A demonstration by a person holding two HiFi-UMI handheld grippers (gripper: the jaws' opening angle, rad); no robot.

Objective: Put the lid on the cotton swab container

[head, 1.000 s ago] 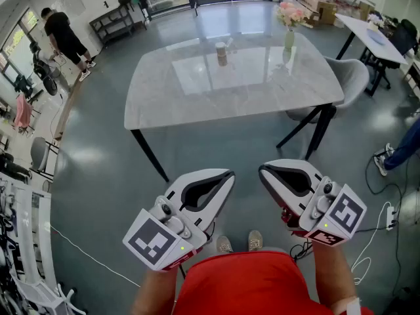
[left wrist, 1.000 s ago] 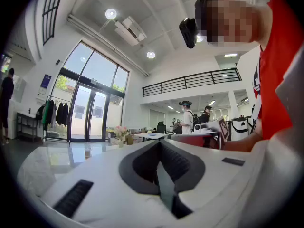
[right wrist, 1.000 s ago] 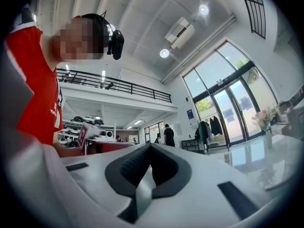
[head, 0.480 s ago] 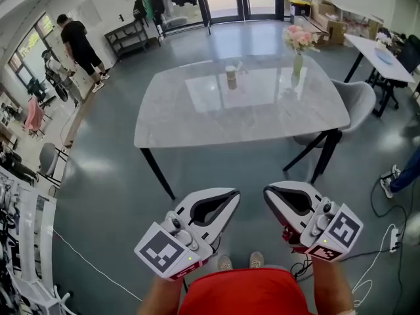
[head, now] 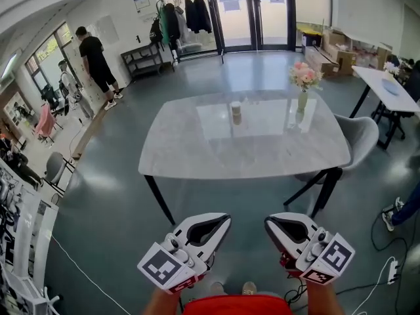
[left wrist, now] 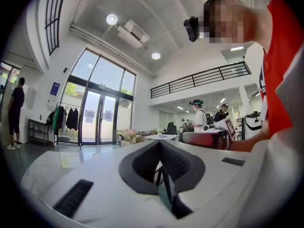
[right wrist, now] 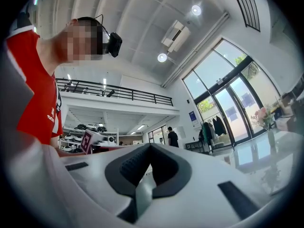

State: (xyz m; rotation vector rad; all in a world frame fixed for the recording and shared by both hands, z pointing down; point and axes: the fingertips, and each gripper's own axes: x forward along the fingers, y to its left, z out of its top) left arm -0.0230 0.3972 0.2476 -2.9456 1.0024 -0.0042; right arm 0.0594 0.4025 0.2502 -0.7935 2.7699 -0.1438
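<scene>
Head view: container print is too small to read; the only markings are the square markers on the gripper cubes. Cotton swab container [head: 235, 109] stands upright, long axis vertical, well ahead of left gripper [head: 225, 219] and right gripper [head: 270, 222], on the far half of the surface [head: 197, 159]. Flower vase [head: 302, 96] sits to its right, ahead of the right gripper, with the grey chair [head: 365, 136] further right. Both grippers are clenched on nothing, short of the surface's near edge.
</scene>
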